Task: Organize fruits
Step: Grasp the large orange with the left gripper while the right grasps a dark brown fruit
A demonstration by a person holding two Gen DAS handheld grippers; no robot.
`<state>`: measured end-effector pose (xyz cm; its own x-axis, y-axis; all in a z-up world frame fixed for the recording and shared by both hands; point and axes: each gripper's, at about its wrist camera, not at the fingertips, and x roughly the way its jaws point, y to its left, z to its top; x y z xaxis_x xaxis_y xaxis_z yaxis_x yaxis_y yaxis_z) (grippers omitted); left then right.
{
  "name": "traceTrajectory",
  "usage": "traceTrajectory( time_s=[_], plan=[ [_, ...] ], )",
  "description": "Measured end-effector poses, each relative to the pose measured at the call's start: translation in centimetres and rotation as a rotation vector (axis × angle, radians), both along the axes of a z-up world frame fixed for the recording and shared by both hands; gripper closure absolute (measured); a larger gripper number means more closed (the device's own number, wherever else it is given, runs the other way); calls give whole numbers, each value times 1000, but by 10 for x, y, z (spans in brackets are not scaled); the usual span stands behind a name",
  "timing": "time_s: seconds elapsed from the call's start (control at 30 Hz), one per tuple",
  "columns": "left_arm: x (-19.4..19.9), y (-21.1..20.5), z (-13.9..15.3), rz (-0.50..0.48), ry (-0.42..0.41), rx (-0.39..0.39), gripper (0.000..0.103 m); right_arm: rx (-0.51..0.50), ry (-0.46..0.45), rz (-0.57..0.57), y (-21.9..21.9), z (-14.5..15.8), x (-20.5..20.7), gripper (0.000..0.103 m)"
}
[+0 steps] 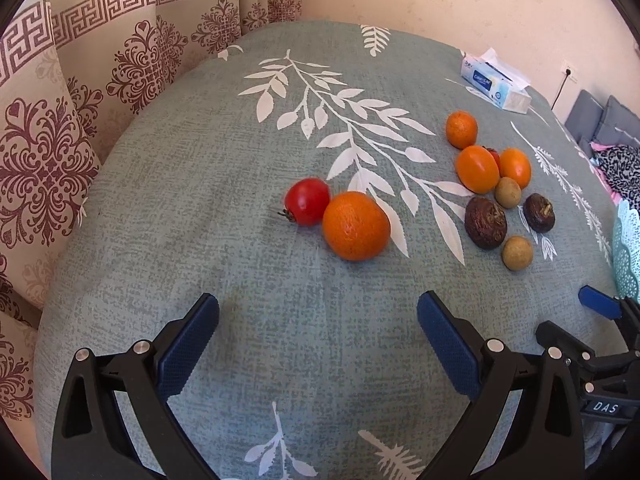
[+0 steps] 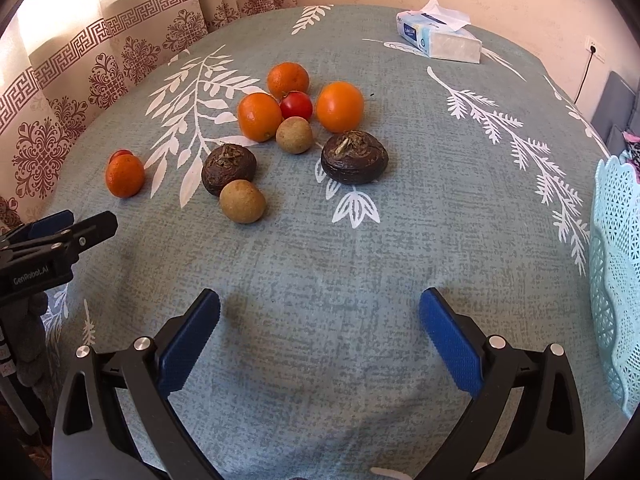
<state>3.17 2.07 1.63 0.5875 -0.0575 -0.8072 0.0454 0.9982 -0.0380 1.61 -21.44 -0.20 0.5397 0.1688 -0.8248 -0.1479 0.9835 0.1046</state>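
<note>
Fruits lie loose on a grey-green leaf-print cloth (image 1: 240, 264). In the left wrist view an orange (image 1: 356, 226) touches a red tomato (image 1: 307, 201) straight ahead of my open, empty left gripper (image 1: 318, 316). Further right is a cluster of oranges (image 1: 477, 169), dark brown round fruits (image 1: 485, 222) and small tan fruits (image 1: 517, 253). In the right wrist view the same cluster (image 2: 259, 117) lies ahead and to the left, with a dark fruit (image 2: 354, 157) and a tan fruit (image 2: 242, 201) nearest. My right gripper (image 2: 320, 314) is open and empty. The left gripper (image 2: 80, 228) shows at the left edge.
A turquoise lattice basket (image 2: 616, 280) stands at the right edge, also seen as the basket rim (image 1: 628, 248). A tissue box (image 2: 440, 40) sits at the far side of the table. Patterned curtains (image 1: 60, 140) hang on the left, a wall behind.
</note>
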Motion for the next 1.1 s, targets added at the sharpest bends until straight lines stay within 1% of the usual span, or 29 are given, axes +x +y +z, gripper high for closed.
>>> traceTrajectory(
  time_s=[0.2, 0.27, 0.37, 0.43, 0.47, 0.53, 0.57, 0.6, 0.63, 0.67, 0.7, 0.87, 0.93, 1.0, 1.07, 1.1],
  plan=[
    [18, -12, 7, 4, -26, -15, 5, 66, -13, -24, -12, 8, 9, 2],
    [27, -15, 5, 13, -19, -18, 6, 74, -28, -38, -16, 11, 10, 2],
    [39, -17, -2, 25, 7, -34, 18, 77, -54, -59, -22, 15, 12, 2],
    [41, -18, -2, 38, -22, -24, 24, 80, -61, -75, -27, 15, 15, 2],
    [42, -18, -2, 41, -28, -24, 34, 87, -61, -80, -30, 15, 16, 2],
    [42, -16, -2, 48, -37, -34, 45, 99, -63, -92, -35, 14, 20, 2],
    [42, -15, -2, 45, -39, -36, 53, 105, -67, -98, -37, 14, 21, 2],
    [42, -14, -2, 42, -41, -42, 54, 113, -73, -101, -39, 14, 23, 3],
    [41, -13, -1, 40, -42, -48, 55, 120, -77, -104, -41, 15, 26, 5],
    [40, -13, -1, 33, -44, -61, 64, 126, -78, -103, -43, 15, 29, 8],
    [39, -12, 1, 25, -47, -76, 67, 132, -78, -99, -43, 16, 32, 10],
    [37, -13, 2, 16, -42, -75, 67, 127, -47, -73, -39, 11, 56, 28],
    [37, -14, 3, 12, -41, -78, 67, 133, -34, -60, -37, 9, 65, 31],
    [35, -16, 5, 8, -44, -73, 67, 116, -42, -51, -34, 9, 71, 33],
    [34, -17, 7, 1, -47, -74, 67, 109, -50, -35, -31, 9, 75, 40],
    [33, -18, 7, -4, -48, -72, 67, 106, -54, -30, -30, 8, 77, 42]
  ],
)
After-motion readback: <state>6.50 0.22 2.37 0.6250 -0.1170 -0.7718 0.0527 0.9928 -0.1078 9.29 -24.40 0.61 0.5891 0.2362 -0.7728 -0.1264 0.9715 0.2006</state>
